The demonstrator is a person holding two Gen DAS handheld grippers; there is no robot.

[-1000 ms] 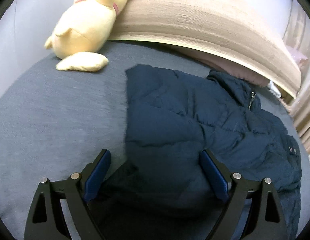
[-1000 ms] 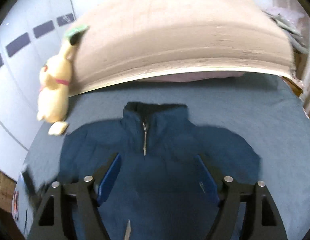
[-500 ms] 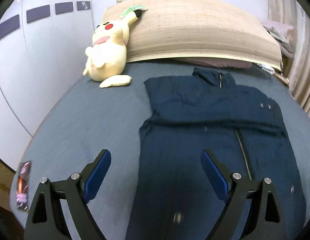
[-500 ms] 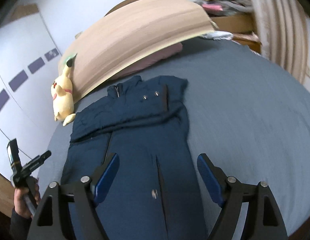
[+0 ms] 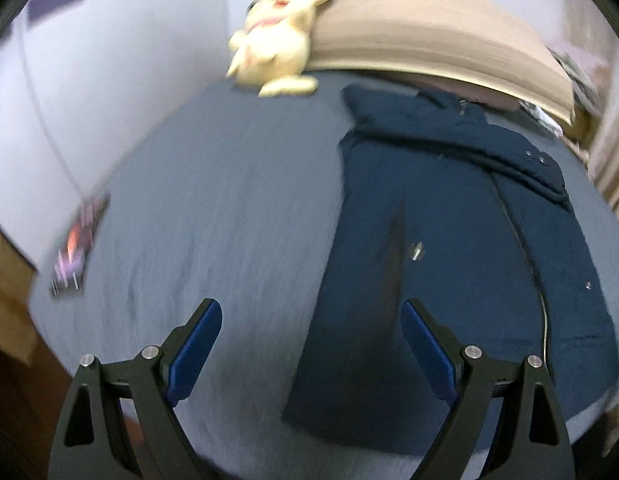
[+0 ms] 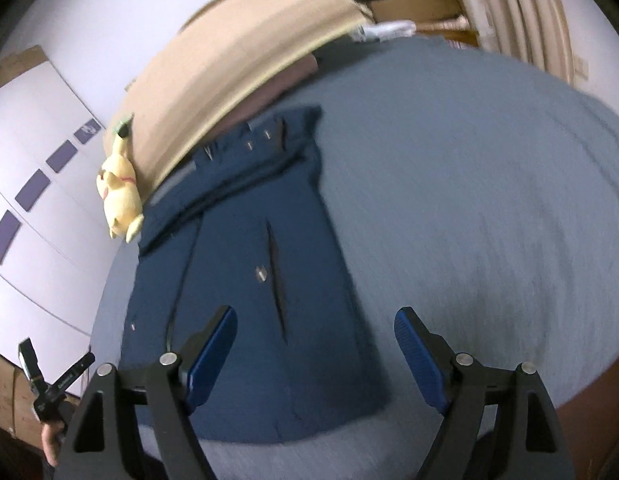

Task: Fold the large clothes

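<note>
**Grippers pulled back to the coat's hem**

Both views had drawn back from the collar end a second earlier, so that the whole garment showed. The bed, covered in grey, carried the navy coat, which lay flat and lengthwise with its sleeves folded across the chest and its collar toward the headboard. A yellow plush toy sat beside the collar. The left gripper hung over the coat's left edge near the hem, jaws spread wide and holding nothing. The right gripper hovered over the hem's right side, equally open and empty. The likely next step was a lengthwise fold: each gripper should pinch a hem corner through every layer, then both should lift together and carry the hem evenly toward the collar.
</note>
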